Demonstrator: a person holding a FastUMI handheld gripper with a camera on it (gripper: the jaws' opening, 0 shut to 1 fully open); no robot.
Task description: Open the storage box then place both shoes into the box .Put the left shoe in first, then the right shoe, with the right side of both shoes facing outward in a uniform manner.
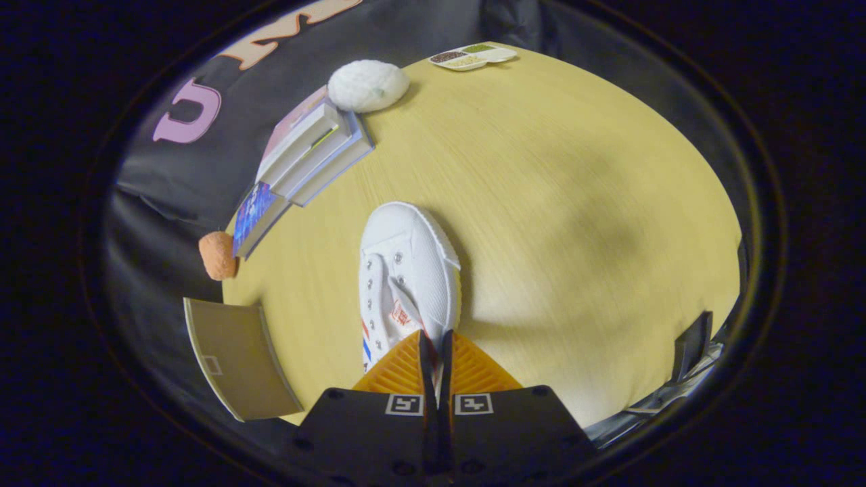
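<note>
In the gripper view, the gripper (pixel 436 352) has its two fingers almost fully together, pinching the collar edge of the white shoe (pixel 409 270), whose toe points away just ahead of the fingers, above the table (pixel 575 203). Because only a thin rim of canvas is pinched, the shoe could swing or slip out during carrying. The open flap (pixel 237 358), probably of the storage box, stands to the left of the fingers, so a turning shoe may catch it or end with the wrong side outward.

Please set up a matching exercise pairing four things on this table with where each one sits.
Things:
1. shoe
2. books
3. white round lump
4. snack tray

Places:
A. at the table's far edge
B. just beyond the books
C. gripped at its collar by the hand-held gripper
D. stacked along the table's edge by the black cloth

Pairs: 1-C, 2-D, 3-B, 4-A
</note>
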